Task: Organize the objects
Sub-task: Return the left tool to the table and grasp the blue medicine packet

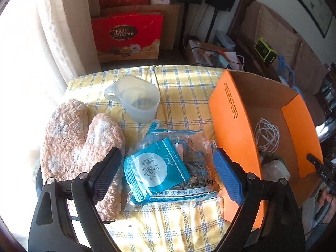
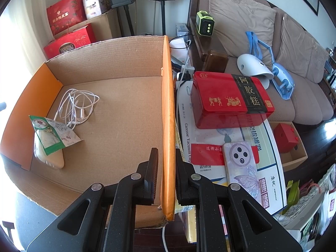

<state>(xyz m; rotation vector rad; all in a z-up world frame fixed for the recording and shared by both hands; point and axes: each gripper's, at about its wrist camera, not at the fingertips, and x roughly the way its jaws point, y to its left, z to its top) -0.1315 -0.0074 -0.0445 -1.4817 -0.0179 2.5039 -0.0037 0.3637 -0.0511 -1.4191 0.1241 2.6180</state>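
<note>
The orange box (image 1: 231, 113) appears in both views, but each view shows other things. In the left wrist view, going from the left of the frame: a fluffy peach mitten (image 1: 79, 142), a translucent plastic cup (image 1: 136, 98) in the upper middle, then crinkled clear packets with a teal sachet (image 1: 155, 168) on a yellow checked cloth (image 1: 184, 88), and the box at the right. The left gripper (image 1: 166, 176) has its jaws wide apart over the packets, not pressing them. The right wrist view shows the inside of the box (plain brown corrugated cardboard): at lower left a green-edged packet (image 2: 54, 136) on a pale beige block, and a tangled white earphone cable (image 2: 77, 105) beside it. The right gripper (image 2: 166, 174) is closed narrow on the box's orange side wall. Right of it lie a glossy red tin (image 2: 231, 98) and a phone (image 2: 241, 163).
</note>
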